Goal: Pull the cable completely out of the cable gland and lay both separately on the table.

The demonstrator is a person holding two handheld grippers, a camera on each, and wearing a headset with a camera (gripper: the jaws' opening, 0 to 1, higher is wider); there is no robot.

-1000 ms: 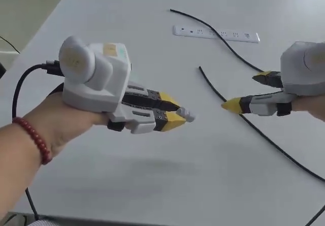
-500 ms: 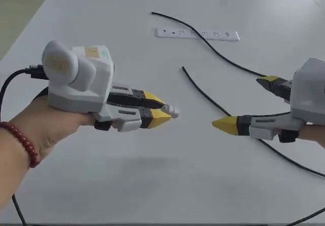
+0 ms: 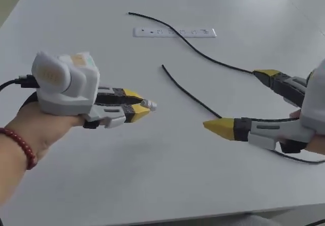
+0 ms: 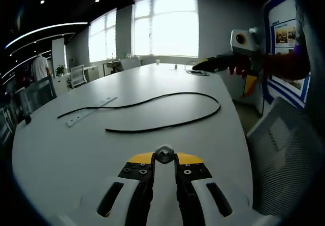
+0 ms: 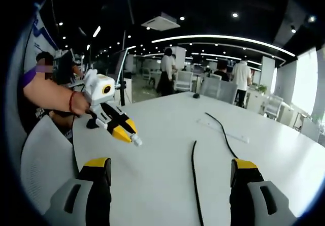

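The left gripper [image 3: 139,106] has its two yellow-tipped jaws closed on one small grey cable gland [image 3: 150,104], which sticks out just past the tips. In the left gripper view the gland sits pinched dead centre between the pads. No cable runs into it. A hand [image 3: 41,127] with a red bead bracelet [image 3: 21,148] on the wrist holds this gripper at the 9 o'clock side of the head view.

The right gripper [image 3: 232,99] stands at 3 o'clock with its two jaws spread wide and nothing clamped between them. One tip points toward 9 o'clock and the other sits farther off at about 1 o'clock from it.

One thin black cable [image 3: 190,91] lies on the white table [image 3: 152,175], well apart from the gland. The left gripper view shows it as a single length bent back in a long loop, so the head view has two strands and two free ends. The near strand passes between the open right jaws, and I cannot tell whether it touches them. The far strand runs up toward 11 o'clock.

One flat white power strip [image 3: 175,32] lies at 12 o'clock, with the far strand crossing its right part.
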